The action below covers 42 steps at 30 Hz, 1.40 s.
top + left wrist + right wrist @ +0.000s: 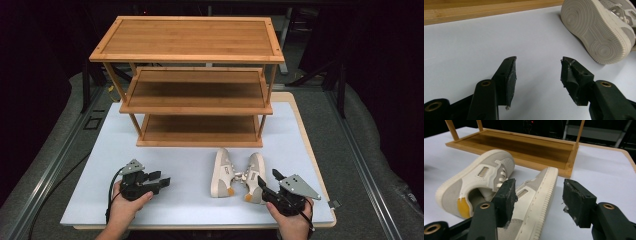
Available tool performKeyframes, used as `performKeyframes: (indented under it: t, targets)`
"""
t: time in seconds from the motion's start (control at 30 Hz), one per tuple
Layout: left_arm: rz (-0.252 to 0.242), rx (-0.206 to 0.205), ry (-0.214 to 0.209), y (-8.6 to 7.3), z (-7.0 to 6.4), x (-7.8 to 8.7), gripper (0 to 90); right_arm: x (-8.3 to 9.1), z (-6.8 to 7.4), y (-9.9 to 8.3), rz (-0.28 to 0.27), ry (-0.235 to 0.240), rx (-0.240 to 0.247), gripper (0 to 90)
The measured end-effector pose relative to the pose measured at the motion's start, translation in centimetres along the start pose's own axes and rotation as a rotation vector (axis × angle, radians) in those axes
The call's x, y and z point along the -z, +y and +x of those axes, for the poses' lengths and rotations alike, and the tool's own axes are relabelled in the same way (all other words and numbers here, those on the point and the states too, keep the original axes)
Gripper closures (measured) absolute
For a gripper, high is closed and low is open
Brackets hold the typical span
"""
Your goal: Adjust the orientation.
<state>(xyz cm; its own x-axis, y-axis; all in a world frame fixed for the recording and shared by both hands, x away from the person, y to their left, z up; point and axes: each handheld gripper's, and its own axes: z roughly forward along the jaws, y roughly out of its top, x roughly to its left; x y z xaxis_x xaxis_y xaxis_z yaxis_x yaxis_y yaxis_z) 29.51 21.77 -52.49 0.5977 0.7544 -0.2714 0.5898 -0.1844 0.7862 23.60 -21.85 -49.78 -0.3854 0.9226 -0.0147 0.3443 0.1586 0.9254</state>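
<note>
1. My left tool rests low over the bench at its near left, gripped in my left hand; its jaws stand well apart with nothing between them, only bare white surface showing in the gap in the left gripper view

2. My right tool sits at the near right in my right hand, its jaws also spread wide and clamped on nothing

3. The two sneakers lie side by side on the bench just in front of the wooden shoe rack, toes toward it and heels toward me; they touch or nearly touch at the laces

4. The left sneaker is pale grey and cream with a yellow patch at the heel; in the left gripper view its ribbed sole faces my left tool from the upper right, well apart from the jaw tips

5. The right sneaker lies tipped on its side, close against my right tool; in the right gripper view its cream sole edge runs up between the two jaws, the left jaw overlapping its upper, though I cannot tell whether that jaw touches it

6. The rack has three shelves, all bare; its bottom shelf lies just beyond the sneakers' toes
</note>
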Motion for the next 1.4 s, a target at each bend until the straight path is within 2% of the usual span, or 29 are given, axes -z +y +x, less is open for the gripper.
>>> performKeyframes:
  t: [0.17, 0.23, 0.27, 0.3, 0.33, 0.53, 0.6, 0.67, 0.83, 0.9, 0.93, 1.0, 1.03, 1.07, 1.1, 1.13, 1.23, 1.33, 1.4]
  targets:
    - [0.005, 0.022, 0.004, -0.1, -0.1, -0.4, 45.9, 0.0, 0.0, -0.1, -0.001, -0.012, -0.015, 43.0]
    - [0.009, 0.015, -0.007, 0.1, -0.4, -0.8, 45.8, 0.0, 0.0, -0.1, 0.002, -0.011, -0.018, 43.0]
    - [0.007, 0.004, -0.004, 0.2, -0.8, -1.1, 45.8, -0.1, -0.2, -0.2, -0.003, 0.005, -0.026, 43.0]
    - [0.007, 0.004, -0.004, 0.2, -0.8, -1.1, 45.8, -0.1, -0.2, -0.2, -0.003, 0.005, -0.026, 43.0]
    - [0.017, -0.012, -0.007, 0.2, -1.1, -1.3, 45.8, -0.1, -0.4, -0.1, -0.006, -0.007, -0.033, 43.1]
    - [0.001, -0.005, 0.008, 0.6, -2.0, -1.7, 45.1, -0.2, -0.9, -0.1, -0.01, -0.011, -0.07, 43.2]
    - [-0.01, -0.024, -0.001, 1.3, -2.8, -1.8, 44.7, -0.1, -1.0, 0.1, -0.021, -0.014, -0.079, 43.2]
    - [-0.023, -0.021, -0.015, 1.8, -3.3, -2.1, 44.0, 0.0, -0.9, 0.1, -0.035, -0.024, -0.079, 43.1]
    - [-0.016, -0.043, -0.027, 2.9, -4.1, -3.0, 41.8, 0.1, -0.9, 0.2, -0.031, -0.042, -0.074, 42.6]
    - [-0.013, -0.052, -0.029, 3.5, -4.8, -3.6, 41.0, 0.0, -1.0, 0.2, -0.025, -0.038, -0.073, 42.6]
    - [-0.006, -0.069, -0.036, 4.1, -5.4, -4.2, 39.8, -0.1, -1.1, 0.1, -0.025, -0.04, -0.083, 42.5]
    - [-0.009, -0.073, -0.047, 4.5, -6.2, -4.8, 38.9, -0.1, -1.2, 0.1, -0.025, -0.04, -0.083, 42.6]
    - [-0.009, -0.073, -0.047, 4.5, -6.2, -4.8, 38.8, -0.1, -1.2, 0.1, -0.025, -0.04, -0.083, 42.6]
    - [-0.008, -0.089, -0.061, 4.9, -7.0, -5.4, 38.7, -0.2, -1.2, 0.1, -0.031, -0.038, -0.085, 42.6]
    - [-0.008, -0.089, -0.061, 4.9, -7.0, -5.4, 38.6, -0.1, -1.2, 0.1, -0.025, -0.036, -0.083, 42.6]
    - [0.0, -0.091, -0.074, 5.3, -7.7, -5.9, 38.3, -0.1, -1.2, 0.1, -0.025, -0.036, -0.082, 42.6]
    - [0.014, -0.095, -0.072, 5.7, -8.4, -6.8, 38.3, 0.0, -1.1, 0.1, -0.027, -0.034, -0.084, 42.6]
    - [0.007, -0.075, -0.074, 6.0, -8.7, -7.4, 38.3, -0.1, -1.2, 0.1, -0.029, -0.033, -0.085, 42.5]
    - [0.003, -0.082, -0.068, 6.2, -9.1, -7.7, 38.3, -0.1, -1.2, 0.1, -0.029, -0.034, -0.087, 42.4]
